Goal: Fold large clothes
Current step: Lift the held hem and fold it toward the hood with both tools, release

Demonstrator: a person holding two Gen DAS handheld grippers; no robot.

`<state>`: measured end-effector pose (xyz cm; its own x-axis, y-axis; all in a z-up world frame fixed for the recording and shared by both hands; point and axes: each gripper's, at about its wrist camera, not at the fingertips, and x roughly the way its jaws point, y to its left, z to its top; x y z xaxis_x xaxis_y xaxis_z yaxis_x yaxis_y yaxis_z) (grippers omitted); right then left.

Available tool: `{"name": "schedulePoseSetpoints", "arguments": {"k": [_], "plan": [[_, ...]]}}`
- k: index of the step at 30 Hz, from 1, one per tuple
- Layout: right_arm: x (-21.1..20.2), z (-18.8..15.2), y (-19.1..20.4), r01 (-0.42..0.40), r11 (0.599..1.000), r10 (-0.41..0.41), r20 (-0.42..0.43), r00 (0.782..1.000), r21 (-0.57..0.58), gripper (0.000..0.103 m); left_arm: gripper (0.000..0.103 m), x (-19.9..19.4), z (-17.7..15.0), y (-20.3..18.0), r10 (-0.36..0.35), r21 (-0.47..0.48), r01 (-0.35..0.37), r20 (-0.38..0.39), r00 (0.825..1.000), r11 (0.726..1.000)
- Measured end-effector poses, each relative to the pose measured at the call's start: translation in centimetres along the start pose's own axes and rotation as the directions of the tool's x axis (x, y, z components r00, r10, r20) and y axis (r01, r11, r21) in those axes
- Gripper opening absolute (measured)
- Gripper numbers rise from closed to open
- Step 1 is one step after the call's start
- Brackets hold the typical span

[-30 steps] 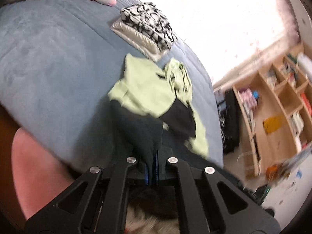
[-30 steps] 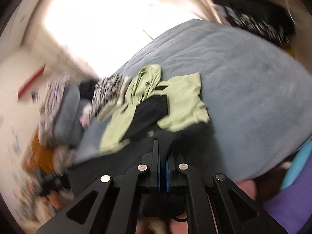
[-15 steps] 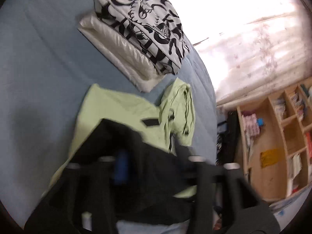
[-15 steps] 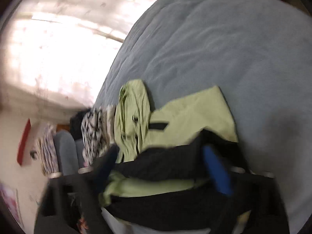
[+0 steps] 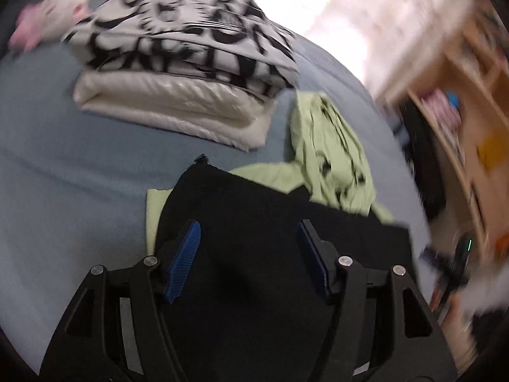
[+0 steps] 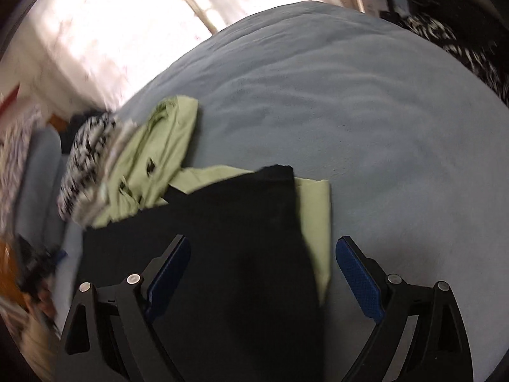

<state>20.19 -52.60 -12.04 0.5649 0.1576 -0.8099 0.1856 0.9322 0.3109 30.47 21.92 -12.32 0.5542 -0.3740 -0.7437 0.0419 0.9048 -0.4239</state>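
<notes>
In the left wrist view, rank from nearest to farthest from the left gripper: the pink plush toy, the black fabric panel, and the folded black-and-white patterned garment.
From the left gripper:
1. Black fabric panel, directly under the open jaws.
2. Black-and-white patterned garment, folded on a white one, ahead, upper centre.
3. Pink plush toy, upper left, behind the stack.

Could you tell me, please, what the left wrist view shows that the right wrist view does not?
Only the left wrist view shows the pink plush toy, the wooden shelf unit, and the cream folded blanket plainly under the black-and-white patterned folded cloth. Only the right wrist view shows the wide bare stretch of the blue-grey bed cover and a dark patterned heap beyond it. Both show the black-and-light-green garment folded over on the bed, with the left gripper and right gripper open above it.
</notes>
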Motion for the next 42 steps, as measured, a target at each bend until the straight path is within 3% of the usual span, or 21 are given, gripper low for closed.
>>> {"name": "schedulePoseSetpoints", "arguments": {"k": [6, 13, 15, 16, 17, 18, 20, 24, 26, 29, 32, 33, 36, 37, 38, 40, 42], "plan": [[3.4, 1.2, -0.1, -0.051, 0.999, 0.051, -0.015, 0.999, 0.009, 0.074, 0.06, 2.7, -0.2, 1.2, 0.074, 0.077, -0.068, -0.076, 0.994, 0.995], [10.4, 2.7, 1.6, -0.01, 1.0, 0.01, -0.063, 0.998, -0.005, 0.057, 0.06, 7.5, 1.1, 1.7, 0.193, 0.118, -0.179, -0.114, 0.975, 0.977], [11.4, 2.5, 2.3, 0.037, 0.998, -0.039, -0.058, 0.998, -0.048, 0.042, 0.06, 8.7, 1.4, 2.1, 0.225, 0.112, -0.213, -0.111, 0.968, 0.971], [11.5, 2.3, 2.6, 0.057, 0.996, -0.061, -0.051, 0.997, -0.068, 0.026, 0.059, 9.1, 1.5, 2.0, 0.231, 0.105, -0.221, -0.102, 0.968, 0.97], [11.7, 2.2, 2.9, 0.078, 0.993, -0.082, -0.04, 0.996, -0.093, 0.015, 0.043, 9.1, 1.6, 2.0, 0.244, 0.1, -0.235, -0.079, 0.967, 0.967], [11.3, 2.0, 3.1, 0.085, 0.991, -0.089, -0.028, 0.996, -0.105, 0.012, 0.02, 9.1, 1.6, 1.8, 0.274, 0.106, -0.267, -0.055, 0.96, 0.958], [10.2, 1.7, 3.5, 0.11, 0.986, -0.108, 0.024, 0.994, -0.124, 0.008, 0.012, 9.0, 1.4, 1.2, 0.31, 0.124, -0.305, -0.02, 0.951, 0.944], [6.6, 2.0, 5.3, 0.145, 0.981, -0.118, 0.193, 0.974, -0.13, 0.006, 0.005, 6.7, 1.0, -1.4, 0.356, 0.155, -0.378, 0.153, 0.922, 0.913], [6.6, 2.9, 6.5, 0.188, 0.973, -0.152, 0.245, 0.958, -0.132, 0.006, 0.005, 6.2, 1.5, -2.5, 0.374, 0.142, -0.404, 0.194, 0.907, 0.904], [9.0, 4.3, 6.4, 0.228, 0.968, -0.202, 0.212, 0.956, -0.107, 0.006, 0.005, 7.1, 2.3, -2.7, 0.397, 0.124, -0.426, 0.204, 0.895, 0.896], [13.5, 4.4, 5.9, 0.285, 0.952, -0.273, 0.11, 0.956, -0.114, 0.007, 0.005, 10.1, 2.3, -2.0, 0.469, 0.125, -0.486, 0.144, 0.872, 0.865], [14.9, 4.4, 5.7, 0.299, 0.947, -0.293, 0.071, 0.954, -0.113, 0.01, 0.006, 11.5, 2.0, -1.6, 0.492, 0.123, -0.504, 0.113, 0.863, 0.855], [15.0, 4.7, 5.5, 0.286, 0.956, -0.282, 0.074, 0.957, -0.057, 0.019, 0.009, 13.0, 1.5, -1.3, 0.523, 0.119, -0.532, 0.097, 0.847, 0.839], [14.5, 4.9, 5.6, 0.281, 0.959, -0.277, 0.081, 0.957, -0.04, 0.029, 0.01, 12.7, 1.6, -1.6, 0.53, 0.118, -0.539, 0.1, 0.842, 0.834], [13.6, 4.9, 5.8, 0.274, 0.961, -0.271, 0.102, 0.957, -0.023, 0.043, 0.01, 12.4, 1.7, -1.7, 0.528, 0.113, -0.536, 0.094, 0.844, 0.837], [11.3, 4.9, 6.6, 0.285, 0.958, -0.28, 0.173, 0.944, -0.005, 0.054, 0.01, 11.2, 1.8, -2.0, 0.519, 0.106, -0.528, 0.098, 0.849, 0.843], [9.2, 4.2, 8.2, 0.293, 0.956, -0.281, 0.24, 0.929, -0.013, 0.055, 0.01, 9.1, 1.8, -2.8, 0.532, 0.087, -0.548, 0.154, 0.832, 0.832]]}}
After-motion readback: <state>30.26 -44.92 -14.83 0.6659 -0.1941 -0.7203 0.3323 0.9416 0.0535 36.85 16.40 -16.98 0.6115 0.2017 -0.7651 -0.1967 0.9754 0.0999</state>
